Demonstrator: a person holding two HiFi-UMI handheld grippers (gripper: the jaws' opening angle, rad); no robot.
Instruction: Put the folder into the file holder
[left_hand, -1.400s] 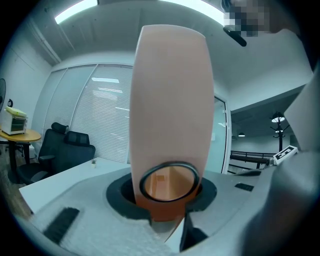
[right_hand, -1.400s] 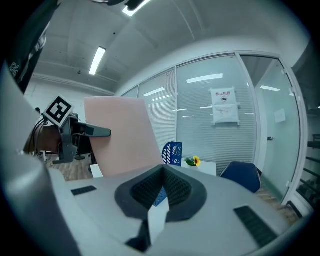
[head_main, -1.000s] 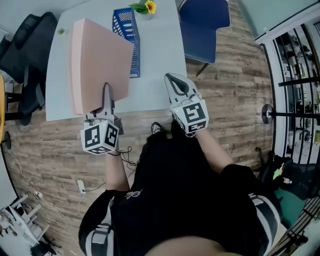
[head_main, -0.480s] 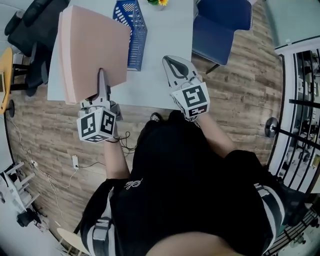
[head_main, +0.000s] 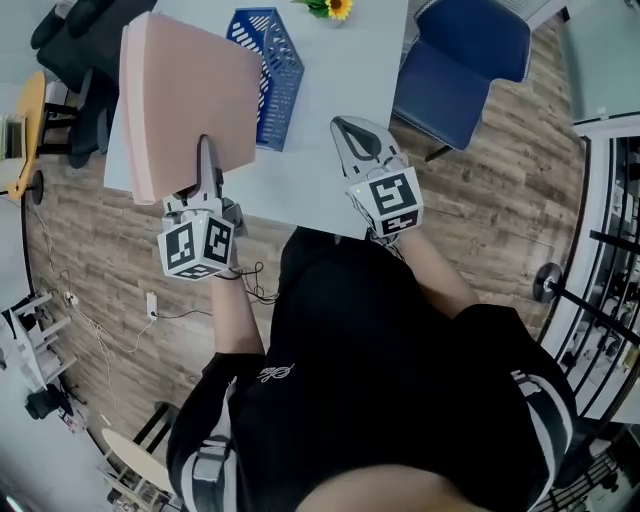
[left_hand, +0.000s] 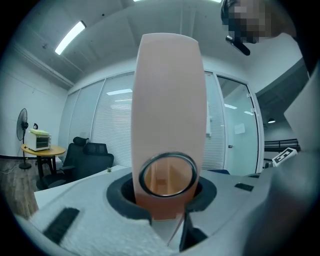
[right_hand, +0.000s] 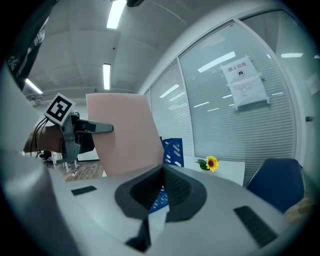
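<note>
Only left gripper view shows folder (left_hand: 169, 90) spine ring; left gripper (left_hand: 167, 220) clamps folder, which rises toward 12 o'clock; right gripper (right_hand: 162, 170) closed, empty.

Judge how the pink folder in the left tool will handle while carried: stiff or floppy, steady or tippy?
Probably stiff: the folder stands flat though the left tool pinches only its near edge. Likely tippy: nearly all of it reaches beyond the jaws, so it may pivot. Its wide spine hints at some weight.

You've got bright, even light from the ceiling strips (left_hand: 70, 37) — barely a shadow on the counter (head_main: 335, 85). Fisheye bends every edge, corners go dark, and the folder (left_hand: 167, 90) up close looks soft.
</note>
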